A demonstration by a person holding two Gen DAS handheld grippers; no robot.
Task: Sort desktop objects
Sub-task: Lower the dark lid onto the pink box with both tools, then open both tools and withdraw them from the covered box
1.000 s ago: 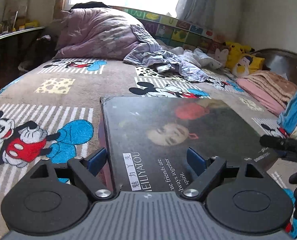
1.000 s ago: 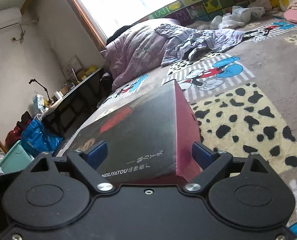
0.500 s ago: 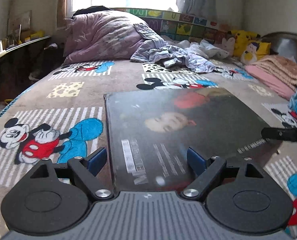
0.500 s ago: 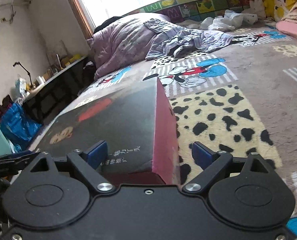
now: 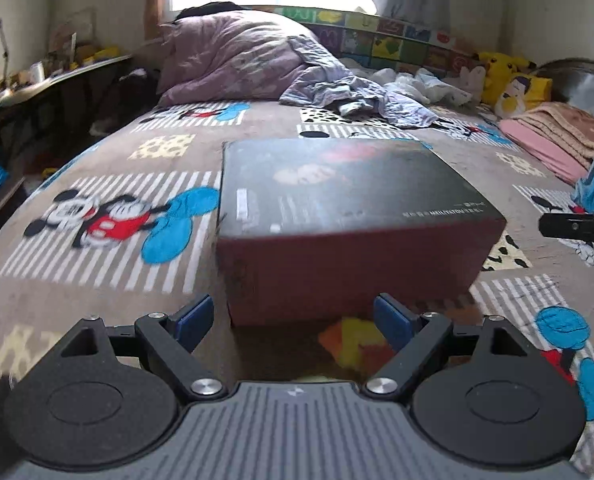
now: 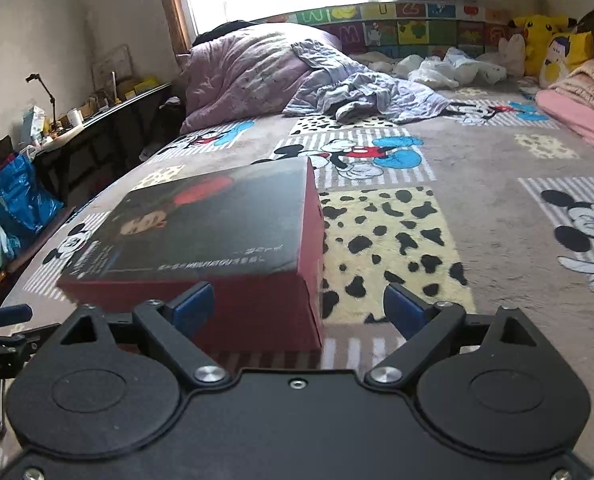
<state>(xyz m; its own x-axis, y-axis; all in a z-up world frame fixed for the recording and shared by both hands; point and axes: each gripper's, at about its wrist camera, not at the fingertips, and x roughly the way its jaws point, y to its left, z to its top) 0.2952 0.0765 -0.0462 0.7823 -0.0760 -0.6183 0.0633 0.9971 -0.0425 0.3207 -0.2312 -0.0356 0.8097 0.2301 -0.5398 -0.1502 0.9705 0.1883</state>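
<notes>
A box with a dark printed lid and red sides [image 5: 337, 200] lies flat on the cartoon-mouse bedspread [image 5: 109, 216]. My left gripper [image 5: 293, 314] stands open just short of the box's near red side, with nothing between its blue fingertips [image 5: 195, 312]. In the right wrist view the same box [image 6: 217, 232] is ahead and to the left. My right gripper [image 6: 299, 302] is open, its left fingertip in front of the box's near corner. Each gripper shows at the edge of the other's view: the right gripper [image 5: 577, 226], the left gripper [image 6: 1, 316].
A purple quilt [image 5: 237, 60] and crumpled clothes [image 5: 357, 96] are heaped at the far end of the bed. Folded pink blankets [image 5: 553, 140] and yellow plush toys [image 5: 509, 80] sit at the right. A cluttered desk [image 5: 37, 88] and a blue bag [image 6: 17, 200] stand beyond the bed's left edge.
Both grippers have drawn back from the box. It filled the space between each pair of open fingers before; now it lies on the bedspread in front of the fingertips.
</notes>
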